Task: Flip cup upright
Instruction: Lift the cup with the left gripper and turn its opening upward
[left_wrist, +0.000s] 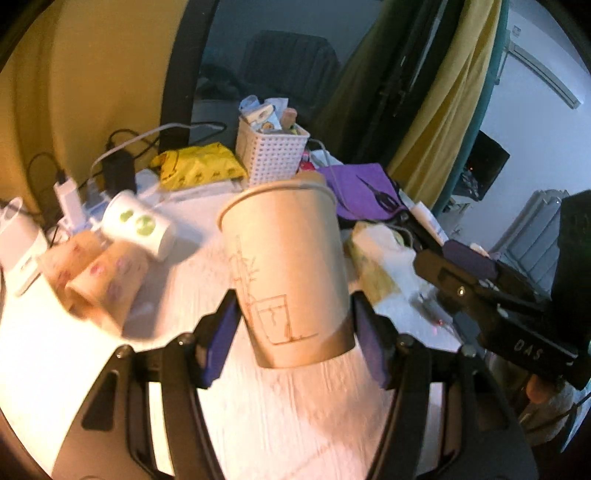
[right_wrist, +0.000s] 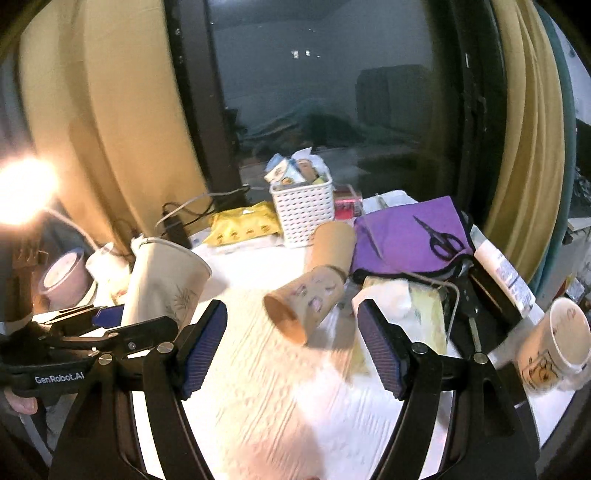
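My left gripper (left_wrist: 293, 325) is shut on a tan paper cup (left_wrist: 284, 266) with a line drawing, held nearly upright, mouth up, above the white table (left_wrist: 280, 413). The same cup (right_wrist: 166, 280) shows at the left of the right wrist view, held in the left gripper (right_wrist: 110, 325). My right gripper (right_wrist: 291, 343) is open and empty over the table; it also shows at the right of the left wrist view (left_wrist: 491, 295). A tan cup with pink prints (right_wrist: 306, 299) lies on its side ahead of it, with a plain brown cup (right_wrist: 332, 243) behind.
Two pink-print cups (left_wrist: 99, 277) and a white cup with green dots (left_wrist: 140, 225) lie at the left. A white basket (left_wrist: 271, 155), yellow packet (left_wrist: 199, 166), purple cloth with scissors (right_wrist: 417, 236), chargers (left_wrist: 66, 199), a tube (right_wrist: 506, 277) and a white mug (right_wrist: 554, 347) crowd the table.
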